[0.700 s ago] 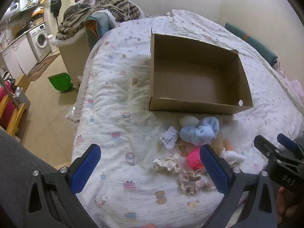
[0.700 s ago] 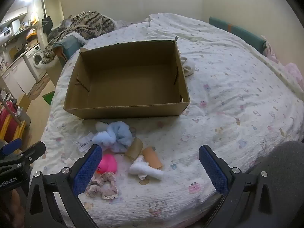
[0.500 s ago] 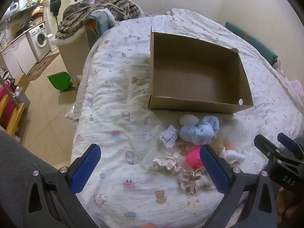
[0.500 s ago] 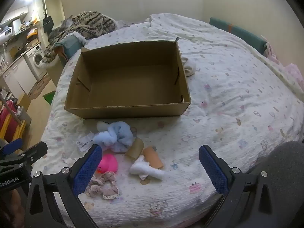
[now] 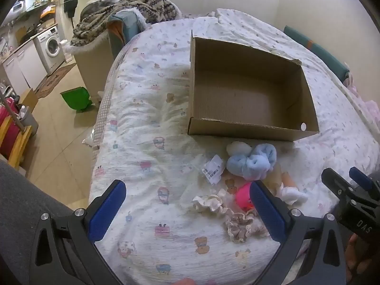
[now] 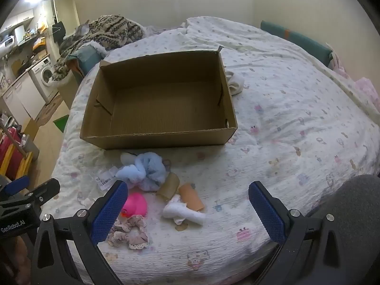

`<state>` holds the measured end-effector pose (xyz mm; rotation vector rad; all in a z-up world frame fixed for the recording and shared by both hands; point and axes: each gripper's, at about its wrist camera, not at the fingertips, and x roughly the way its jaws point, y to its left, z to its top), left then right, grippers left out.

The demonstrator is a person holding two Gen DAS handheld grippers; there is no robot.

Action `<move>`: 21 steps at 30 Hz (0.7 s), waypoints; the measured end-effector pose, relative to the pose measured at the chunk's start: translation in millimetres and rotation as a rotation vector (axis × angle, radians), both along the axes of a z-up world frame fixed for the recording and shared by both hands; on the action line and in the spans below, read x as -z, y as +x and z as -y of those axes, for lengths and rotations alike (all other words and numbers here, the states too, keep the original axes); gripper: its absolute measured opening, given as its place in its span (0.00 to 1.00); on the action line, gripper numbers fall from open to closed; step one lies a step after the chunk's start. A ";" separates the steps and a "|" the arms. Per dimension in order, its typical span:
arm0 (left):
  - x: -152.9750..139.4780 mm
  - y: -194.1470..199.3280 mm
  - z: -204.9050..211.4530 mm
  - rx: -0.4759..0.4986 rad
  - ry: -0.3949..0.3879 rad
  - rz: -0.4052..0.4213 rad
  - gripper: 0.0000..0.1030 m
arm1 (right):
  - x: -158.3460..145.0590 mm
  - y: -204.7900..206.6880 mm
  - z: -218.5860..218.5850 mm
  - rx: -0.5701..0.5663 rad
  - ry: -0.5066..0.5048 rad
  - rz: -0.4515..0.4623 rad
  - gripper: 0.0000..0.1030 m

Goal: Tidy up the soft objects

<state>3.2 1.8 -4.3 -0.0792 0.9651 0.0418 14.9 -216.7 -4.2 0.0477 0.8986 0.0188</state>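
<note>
Cardboard box (image 6: 163, 140) open on top; soft pile (image 6: 147, 173) crowds its near wall

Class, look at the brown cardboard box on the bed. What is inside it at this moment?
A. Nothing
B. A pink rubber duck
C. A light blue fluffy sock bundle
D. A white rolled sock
A: the brown cardboard box shows only its bare floor, and the soft things, such as the light blue fluffy sock bundle, lie on the bed in front of it.

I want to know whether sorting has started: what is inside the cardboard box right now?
Nothing shows inside the cardboard box: only its bare corrugated floor. The strip just behind its near wall is hidden. The blue fluffy bundle and pink toy lie outside it, on the bed.
</note>
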 end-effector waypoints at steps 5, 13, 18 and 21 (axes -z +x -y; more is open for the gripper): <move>1.1 -1.2 -0.6 -0.004 -0.007 0.004 1.00 | 1.0 -0.6 3.5 0.004 -0.002 0.004 1.00; 3.1 0.6 -0.8 -0.007 0.009 -0.016 1.00 | 2.0 -0.4 -1.2 -0.016 -0.008 0.000 1.00; 2.7 0.5 -1.6 -0.006 0.006 -0.017 1.00 | 2.2 -0.2 -2.3 -0.016 -0.009 -0.001 1.00; 2.5 0.5 -1.5 -0.004 0.005 -0.018 1.00 | 2.1 0.5 -2.0 -0.011 -0.006 -0.003 1.00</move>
